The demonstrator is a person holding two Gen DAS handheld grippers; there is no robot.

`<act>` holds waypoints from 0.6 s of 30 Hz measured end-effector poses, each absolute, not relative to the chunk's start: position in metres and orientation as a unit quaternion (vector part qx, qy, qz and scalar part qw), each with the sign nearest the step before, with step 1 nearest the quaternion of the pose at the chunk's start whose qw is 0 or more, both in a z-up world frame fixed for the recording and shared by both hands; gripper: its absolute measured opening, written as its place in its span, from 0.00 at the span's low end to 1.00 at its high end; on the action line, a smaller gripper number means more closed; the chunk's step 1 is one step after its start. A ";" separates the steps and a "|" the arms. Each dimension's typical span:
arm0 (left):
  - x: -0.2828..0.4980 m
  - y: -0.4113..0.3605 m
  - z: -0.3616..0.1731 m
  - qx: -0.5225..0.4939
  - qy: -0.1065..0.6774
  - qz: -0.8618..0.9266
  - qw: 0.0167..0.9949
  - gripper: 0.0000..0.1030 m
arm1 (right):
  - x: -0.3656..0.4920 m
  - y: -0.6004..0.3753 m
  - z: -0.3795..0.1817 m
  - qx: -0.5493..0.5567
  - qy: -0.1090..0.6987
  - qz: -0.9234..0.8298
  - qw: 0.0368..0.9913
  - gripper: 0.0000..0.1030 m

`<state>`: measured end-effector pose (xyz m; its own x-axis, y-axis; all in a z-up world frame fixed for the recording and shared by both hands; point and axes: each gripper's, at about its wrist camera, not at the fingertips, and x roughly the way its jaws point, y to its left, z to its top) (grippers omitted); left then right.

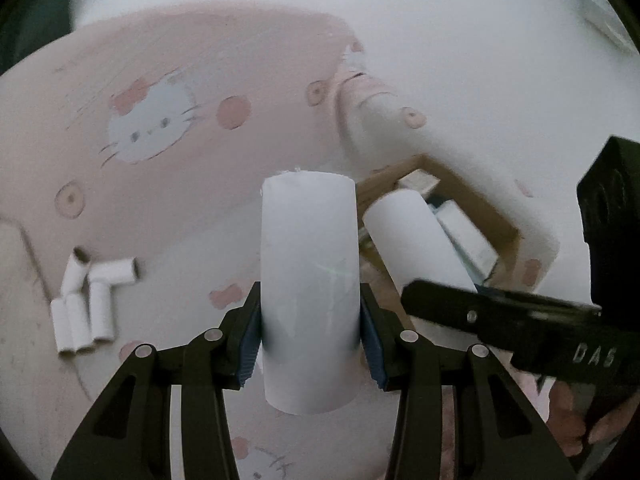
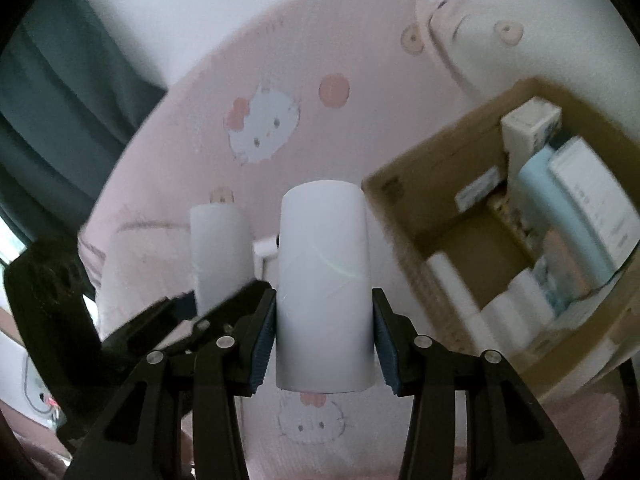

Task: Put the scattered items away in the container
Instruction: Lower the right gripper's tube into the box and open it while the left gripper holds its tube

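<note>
On the pink bed cover (image 1: 240, 60), far left in the left view only, lie five small tubes (image 1: 86, 300). Each hand-held gripper, left (image 1: 308, 332) and right (image 2: 324, 332), is clamped on a white tube (image 1: 308, 280) (image 2: 324, 280); the cardboard box (image 2: 400, 196) seemingly holds packets.

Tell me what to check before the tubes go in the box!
1. Left gripper pinches its tube: ok.
2. Right gripper pinches its tube: ok.
3. Box is open on top: ok.
4. Bare floor left inside the box, beside the packs: ok.
5. Either tube is over the box yet: not ok; both look short of it.
6. More tubes left on the bed: not ok, a small pile waits.
</note>
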<state>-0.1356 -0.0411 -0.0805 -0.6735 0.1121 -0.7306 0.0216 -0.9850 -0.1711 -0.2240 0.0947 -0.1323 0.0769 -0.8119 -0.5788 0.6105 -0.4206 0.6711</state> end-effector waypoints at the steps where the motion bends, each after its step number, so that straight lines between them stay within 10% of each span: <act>1: -0.139 -0.037 -0.078 -0.400 -0.080 0.913 0.032 0.46 | -0.230 0.097 -0.131 0.507 -0.105 -0.672 0.530 0.42; 18: -0.208 0.028 -0.084 -0.394 -0.039 0.910 0.122 0.46 | -0.317 0.133 -0.141 0.518 -0.091 -0.676 0.516 0.42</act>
<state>-0.2083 0.0285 -0.0842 -0.6605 0.2527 -0.7070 -0.1916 -0.9672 -0.1667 -0.3169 0.1328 -0.1409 0.0696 -0.7919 -0.6066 0.6042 -0.4504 0.6573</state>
